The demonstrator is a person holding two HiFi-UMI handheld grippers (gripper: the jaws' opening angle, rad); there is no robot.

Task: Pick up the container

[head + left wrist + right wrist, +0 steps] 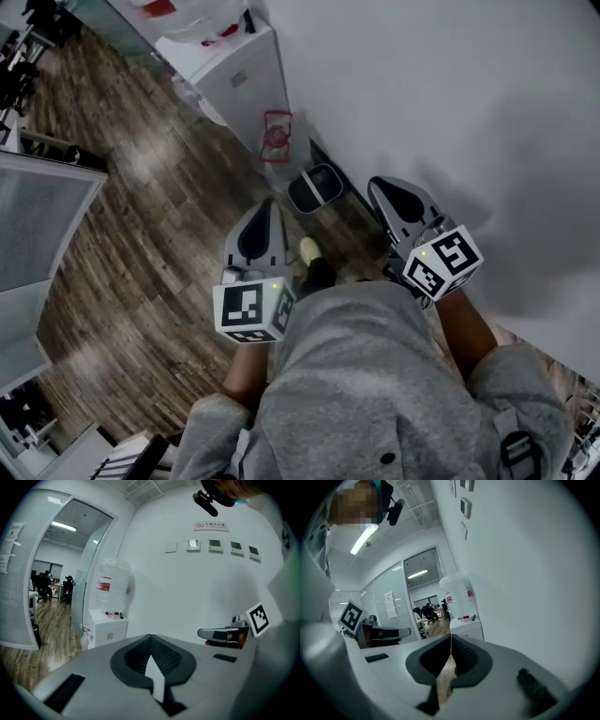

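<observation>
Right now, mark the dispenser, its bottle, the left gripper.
dispenser (108, 630): left gripper view, cabinet front.
bottle (112, 587): left gripper view, mid body.
left gripper (150, 639): left gripper view, shut tips.

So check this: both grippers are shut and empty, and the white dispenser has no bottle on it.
No: the left gripper view shows a clear bottle on the white dispenser. The left gripper and right gripper are shut and empty.
</observation>
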